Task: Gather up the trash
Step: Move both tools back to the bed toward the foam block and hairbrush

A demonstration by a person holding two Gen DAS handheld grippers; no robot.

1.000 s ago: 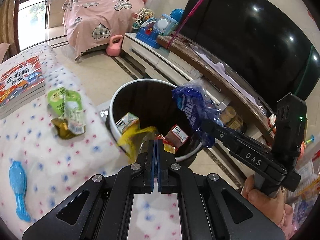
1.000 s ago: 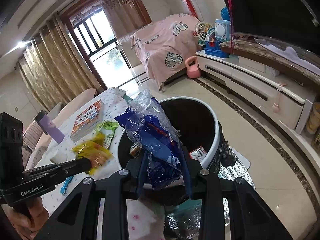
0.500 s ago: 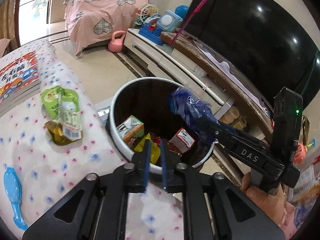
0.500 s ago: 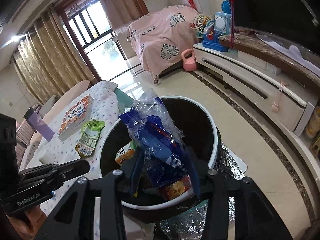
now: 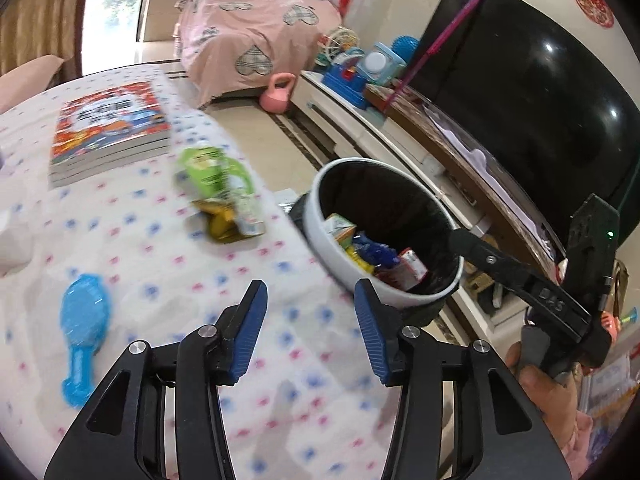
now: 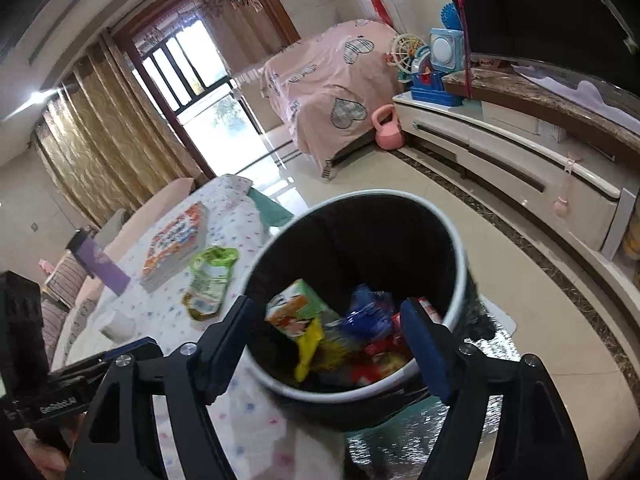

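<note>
The left gripper point(image 5: 308, 304) had its blue-padded fingers point(image 5: 250, 326) spread apart with nothing between them; they had just been opening. They hung over the white tabletop point(image 5: 168, 280) with its red and blue dotted cloth. The right gripper point(image 6: 330, 330) also had its fingers point(image 6: 422, 346) wide apart and empty, having just been opening, and it hovered over the mouth of the round white-rimmed bin with a black liner point(image 6: 460, 252), which stood on the floor just beside the tabletop's edge.

Inside the bin lay the crumpled blue plastic wrapper point(image 6: 366, 314), resting among a green and white carton point(image 6: 294, 308), a yellow wrapper point(image 6: 308, 348) and red packets point(image 6: 374, 354). From the left wrist view the same blue wrapper point(image 5: 370, 250) showed low in the bin point(image 5: 320, 236).

On the tabletop, near the bin, a green and white snack pouch point(image 5: 218, 178) lay overlapping a yellow-brown wrapper point(image 5: 222, 226). Farther back sat a stack of colourful books point(image 5: 108, 130), and near the left fingers lay a light blue plastic hairbrush point(image 5: 82, 332). A hand point(image 5: 548, 396) gripped the right gripper's handle at the right edge of the left wrist view.
</note>
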